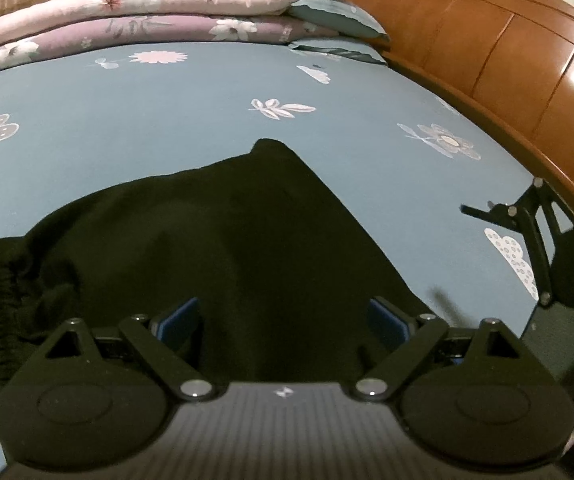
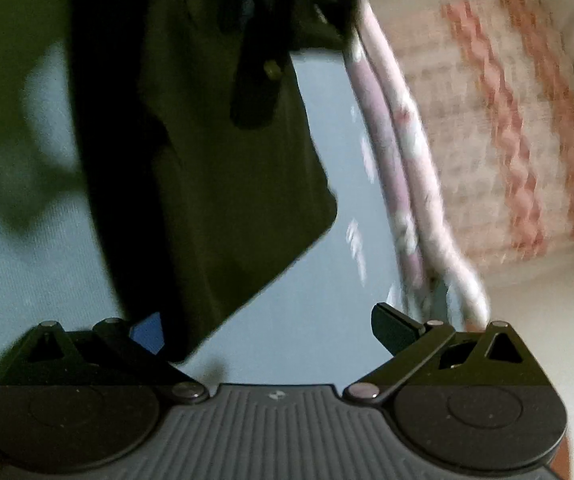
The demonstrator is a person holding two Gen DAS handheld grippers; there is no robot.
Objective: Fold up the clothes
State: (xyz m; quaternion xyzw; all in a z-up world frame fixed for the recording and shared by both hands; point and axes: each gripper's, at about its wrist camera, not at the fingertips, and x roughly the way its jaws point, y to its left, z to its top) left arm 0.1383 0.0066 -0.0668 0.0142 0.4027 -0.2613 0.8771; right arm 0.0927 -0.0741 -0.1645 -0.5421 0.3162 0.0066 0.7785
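The black garment lies on the blue floral bedsheet, extending between the spread jaws of the left gripper. The right gripper is also spread; garment edge by its left finger, contact unclear.

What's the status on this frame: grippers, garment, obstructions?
Left gripper open, low over the dark crumpled fabric garment. Right gripper open, nothing held. Garment unfolded on the blue flowered bedsheet. Nothing blocking.

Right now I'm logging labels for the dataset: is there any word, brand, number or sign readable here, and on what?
None readable.
Left claw body: a small white mark, no letters.
Right claw body: the same mark, blurred.
Black garment: no label visible.
Bedsheet: flower prints only.
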